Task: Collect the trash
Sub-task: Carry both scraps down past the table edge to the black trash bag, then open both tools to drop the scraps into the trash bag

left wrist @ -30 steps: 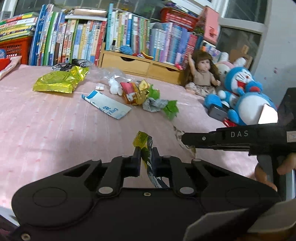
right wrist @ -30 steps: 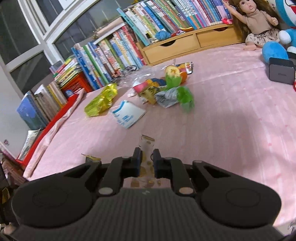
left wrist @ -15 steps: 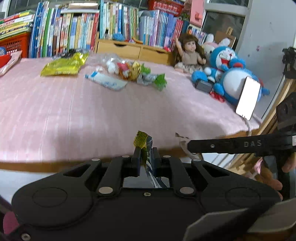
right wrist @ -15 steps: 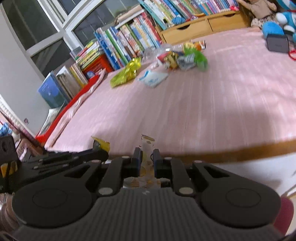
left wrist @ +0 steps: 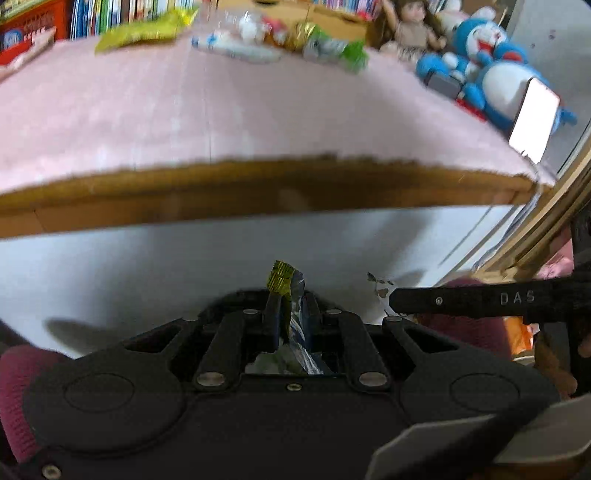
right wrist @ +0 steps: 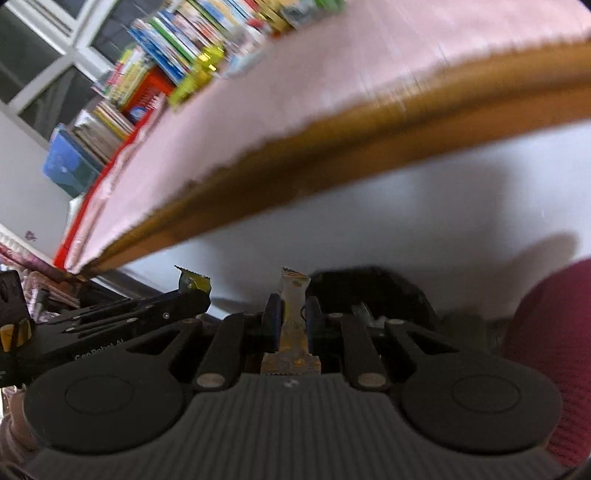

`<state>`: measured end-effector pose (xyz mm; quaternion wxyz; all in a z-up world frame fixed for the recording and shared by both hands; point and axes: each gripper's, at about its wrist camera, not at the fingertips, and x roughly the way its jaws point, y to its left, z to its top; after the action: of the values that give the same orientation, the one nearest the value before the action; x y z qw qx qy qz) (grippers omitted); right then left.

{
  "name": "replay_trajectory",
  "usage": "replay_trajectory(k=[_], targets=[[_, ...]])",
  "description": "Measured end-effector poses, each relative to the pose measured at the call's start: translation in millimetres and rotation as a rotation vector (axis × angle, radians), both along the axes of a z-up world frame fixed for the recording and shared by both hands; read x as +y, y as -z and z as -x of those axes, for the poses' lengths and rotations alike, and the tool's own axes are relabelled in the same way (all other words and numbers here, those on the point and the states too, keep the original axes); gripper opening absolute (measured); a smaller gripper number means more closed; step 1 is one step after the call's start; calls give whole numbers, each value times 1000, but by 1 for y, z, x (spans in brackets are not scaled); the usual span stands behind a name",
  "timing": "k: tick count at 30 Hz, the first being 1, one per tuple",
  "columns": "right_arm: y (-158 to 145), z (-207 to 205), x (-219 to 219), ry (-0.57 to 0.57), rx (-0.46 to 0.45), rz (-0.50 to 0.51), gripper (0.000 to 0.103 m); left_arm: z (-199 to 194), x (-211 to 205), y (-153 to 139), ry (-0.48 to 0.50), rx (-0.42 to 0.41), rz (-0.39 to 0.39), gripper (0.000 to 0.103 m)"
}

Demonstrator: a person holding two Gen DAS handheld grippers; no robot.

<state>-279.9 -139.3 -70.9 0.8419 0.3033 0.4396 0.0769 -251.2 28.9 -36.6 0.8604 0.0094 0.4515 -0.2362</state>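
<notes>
Both grippers are below the table's near edge [left wrist: 258, 192]. Left gripper [left wrist: 290, 314] is nearly closed, pinching a yellow-and-silver wrapper [left wrist: 282, 282] upright between its pads. Right gripper [right wrist: 291, 317] is closed on a tan, speckled wrapper [right wrist: 293, 314]. More wrappers [left wrist: 317, 40] lie in a cluster at the table's far edge, before the books [left wrist: 122, 7].

Dim indoor light; motion blur smears the pink-covered wooden tabletop [right wrist: 332, 122] and bookshelf, fisheye bending edges; soft shadows below.
</notes>
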Motion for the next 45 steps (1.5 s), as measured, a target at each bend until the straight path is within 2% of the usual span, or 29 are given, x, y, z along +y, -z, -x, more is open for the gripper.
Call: replay_trajectory(k=[5, 8, 12, 23, 28, 30, 36, 45], targets=[[39, -1, 5, 3, 90, 27, 18, -11, -4, 29, 3, 66, -66, 11], [50, 0, 5, 8, 116, 21, 18, -14, -5, 41, 2, 89, -86, 12], [56, 0, 5, 11, 130, 8, 20, -18, -5, 52, 5, 132, -95, 12], [54, -5, 10, -12, 132, 21, 25, -18, -7, 54, 24, 145, -104, 15], [53, -7, 10, -20, 129, 23, 46, -18, -9, 52, 17, 150, -107, 32], [53, -7, 10, -20, 128, 26, 53, -18, -10, 52, 17, 146, -111, 35], [50, -7, 10, -31, 123, 35, 60, -17, -11, 50, 9, 132, -117, 39], [33, -6, 15, -67, 76, 97, 66, -15, -11, 31, 21, 57, -120, 46]])
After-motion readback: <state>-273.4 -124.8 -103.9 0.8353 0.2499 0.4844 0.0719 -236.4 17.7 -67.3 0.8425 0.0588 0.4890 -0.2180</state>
